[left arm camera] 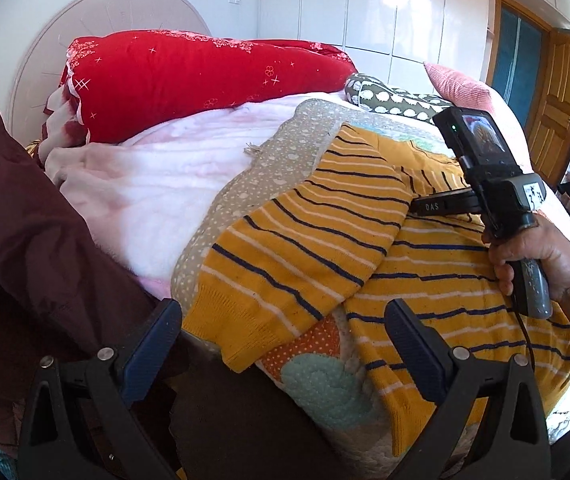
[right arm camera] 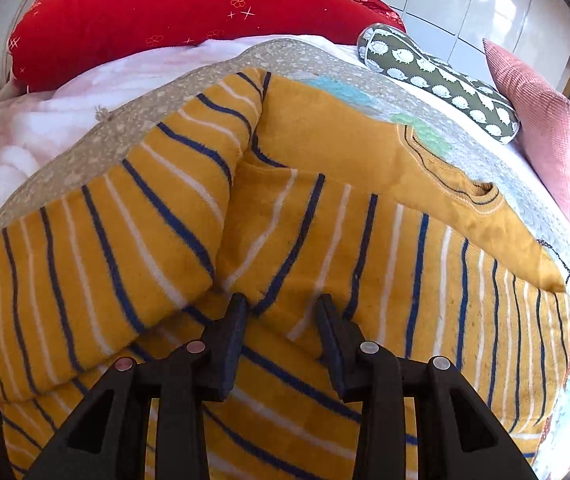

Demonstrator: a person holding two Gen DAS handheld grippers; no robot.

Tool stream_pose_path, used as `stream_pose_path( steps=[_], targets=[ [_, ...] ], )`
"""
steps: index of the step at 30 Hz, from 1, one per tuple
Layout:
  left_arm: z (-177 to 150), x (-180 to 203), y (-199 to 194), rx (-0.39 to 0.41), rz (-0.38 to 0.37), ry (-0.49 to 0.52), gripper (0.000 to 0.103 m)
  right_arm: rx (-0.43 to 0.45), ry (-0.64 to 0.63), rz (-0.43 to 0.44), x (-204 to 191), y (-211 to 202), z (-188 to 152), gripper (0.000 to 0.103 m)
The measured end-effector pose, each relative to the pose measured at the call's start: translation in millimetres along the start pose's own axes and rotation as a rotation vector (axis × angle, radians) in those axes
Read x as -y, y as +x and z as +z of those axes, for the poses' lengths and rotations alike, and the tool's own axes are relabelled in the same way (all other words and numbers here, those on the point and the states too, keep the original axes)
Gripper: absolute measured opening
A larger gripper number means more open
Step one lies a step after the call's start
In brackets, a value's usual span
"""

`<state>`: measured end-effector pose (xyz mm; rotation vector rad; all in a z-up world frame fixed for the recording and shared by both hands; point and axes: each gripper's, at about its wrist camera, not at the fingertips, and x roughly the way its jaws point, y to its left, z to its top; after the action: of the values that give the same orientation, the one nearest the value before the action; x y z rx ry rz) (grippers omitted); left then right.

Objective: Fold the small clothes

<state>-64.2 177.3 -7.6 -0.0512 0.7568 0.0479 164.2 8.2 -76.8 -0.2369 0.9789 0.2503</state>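
A small mustard-yellow striped sweater (right arm camera: 325, 216) lies flat on a patterned quilt (left arm camera: 245, 152) across a bed. Its navy and white stripes run over body and sleeves. 1 sleeve (left arm camera: 293, 236) lies folded diagonally across the chest.

The right gripper (right arm camera: 283, 306) points down at the sweater's middle, jaws partly apart, tips at or just above the knit beside a raised ridge of fabric. Nothing is pinched between them. The left gripper (left arm camera: 281, 336) hovers above the sleeve cuff and lower hem, jaws wide apart and holding nothing. A hand (left arm camera: 541, 256) holds the right gripper's handle.

To do this step well, the jaws would likely need to close on a single edge, hem or shoulder, rather than a mid-body bunch, and both sides should be carried over evenly so the stripes stay aligned.

Counted: 1 sweater, 2 grippers, 1 visible hand, 1 red quilt (left arm camera: 205, 80) rolled at the headboard, 1 pink blanket (left arm camera: 145, 184), 1 green hedgehog-print cushion (right arm camera: 445, 76), 1 pink pillow (right arm camera: 541, 128).
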Motion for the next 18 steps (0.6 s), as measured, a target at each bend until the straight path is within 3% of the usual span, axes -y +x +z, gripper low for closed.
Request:
stream_pose_path(
  steps=[2, 4, 7, 9, 13, 18],
  targets=[
    [0.3, 0.9, 0.6, 0.002, 0.006, 0.005, 0.101, -0.011, 0.036, 0.030, 3.7, 5.5, 5.4, 0.033],
    [0.5, 2.7, 1.9, 0.002, 0.011, 0.011, 0.101, -0.006, 0.082, 0.062, 12.5, 3.1, 9.9, 0.010],
    [1.5, 7.1, 5.7, -0.009, 0.009, 0.020, 0.101, 0.039, 0.207, 0.115, 43.5, -12.8, 8.3, 0.009],
    [2.2, 12.1, 6.5, -0.013, 0.002, 0.030, 0.101, 0.087, 0.301, 0.103, 74.6, -30.6, 5.1, 0.008],
    [2.9, 23.6, 4.5, -0.003, -0.012, 0.058, 0.101, 0.168, 0.487, 0.004, 155.9, -70.0, -15.6, 0.008],
    [5.7, 36.3, 12.0, -0.025, -0.039, 0.075, 0.101, 0.193, 0.763, -0.238, 274.8, -113.7, -84.3, 0.008]
  ],
)
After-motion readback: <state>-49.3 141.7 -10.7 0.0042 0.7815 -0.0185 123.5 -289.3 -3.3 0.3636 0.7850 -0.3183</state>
